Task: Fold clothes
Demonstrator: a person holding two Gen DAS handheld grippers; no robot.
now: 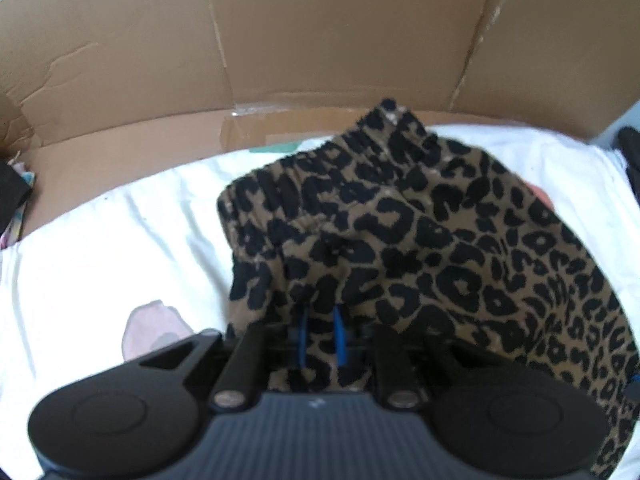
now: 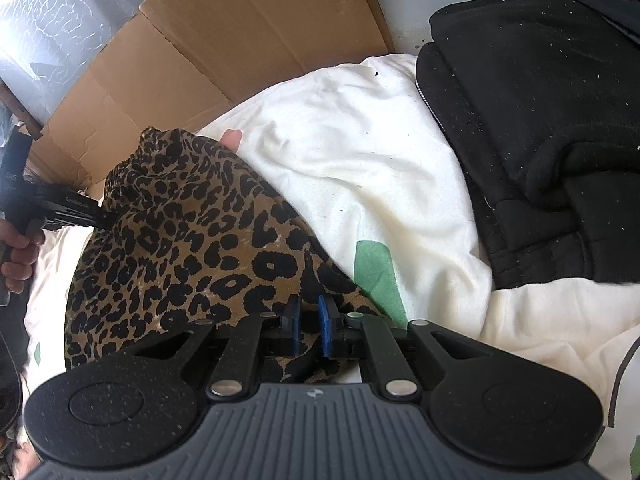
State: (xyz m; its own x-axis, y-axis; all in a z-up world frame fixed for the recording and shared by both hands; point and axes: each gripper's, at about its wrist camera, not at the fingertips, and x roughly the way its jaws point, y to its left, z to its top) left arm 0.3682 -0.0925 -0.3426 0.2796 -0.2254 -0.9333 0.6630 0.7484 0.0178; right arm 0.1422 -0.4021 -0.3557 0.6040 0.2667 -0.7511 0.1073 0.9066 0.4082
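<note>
**Both grippers pinch the leopard garment over the white sheet**

The leopard garment (image 1: 420,240) lies bunched on a white sheet (image 1: 100,260), its gathered elastic band turned toward the cardboard (image 1: 320,40) that stands behind the sheet. In the left wrist view the band runs across the upper edge of the cloth, and the rest falls in folds to the right and toward the camera.

The left gripper (image 1: 322,334) has its blue pads close together, with a fold of the leopard cloth caught between them; the jaws are nearly closed on the fabric. In the right wrist view this same gripper (image 2: 102,220) shows at the left edge, its black fingers pushed into the cloth near the band, with the person's hand (image 2: 18,256) wrapped round its handle.

The right gripper (image 2: 308,322) also has its jaws drawn nearly together, its blue pads (image 2: 326,330) gripping a ridge of the garment at the edge nearest the camera. The cloth is stretched between the two grippers and humps up in the middle.

To the right of the garment the sheet is wrinkled and bears a green patch (image 2: 376,276) just beside the leopard cloth. A black garment (image 2: 540,120) lies piled on the sheet further right, well apart from the leopard one. A pink patch (image 1: 152,328) shows on the sheet to the left of the left gripper.
</note>
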